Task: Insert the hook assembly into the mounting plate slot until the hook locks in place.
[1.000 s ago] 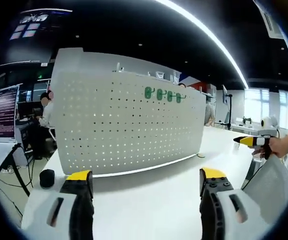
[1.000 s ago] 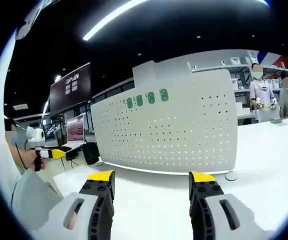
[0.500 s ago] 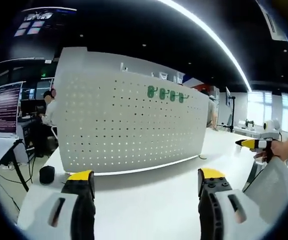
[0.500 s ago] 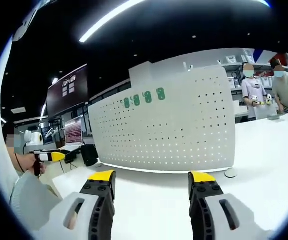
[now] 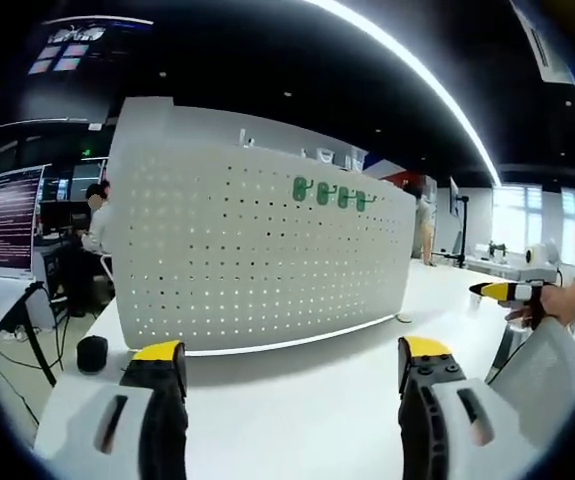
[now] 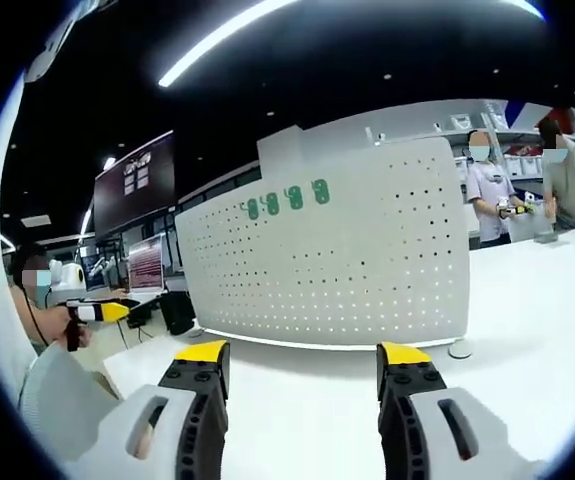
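Note:
A white perforated mounting plate [image 5: 257, 260] stands upright on the white table; it also shows in the right gripper view [image 6: 337, 260]. Several green hooks [image 5: 332, 194] hang in a row near its top edge, seen again as green hooks [image 6: 287, 200]. My left gripper [image 5: 292, 365] is open, yellow-tipped jaws wide apart, well short of the plate, with nothing between them. My right gripper [image 6: 302, 358] is open and empty as well. The other gripper [image 5: 507, 291] shows at the right edge in a hand, and the other gripper [image 6: 97, 311] at the left edge.
A small round pad [image 6: 459, 350] lies on the white table [image 6: 527, 330] by the plate's right end. A black object [image 5: 92, 352] sits past the plate's left end. People stand at the back right [image 6: 492, 195]; a person sits at monitors [image 5: 92, 225].
Both views have shifted slightly with the hands. The people in the background have moved a little. The plate, hooks and both open grippers stand as before.

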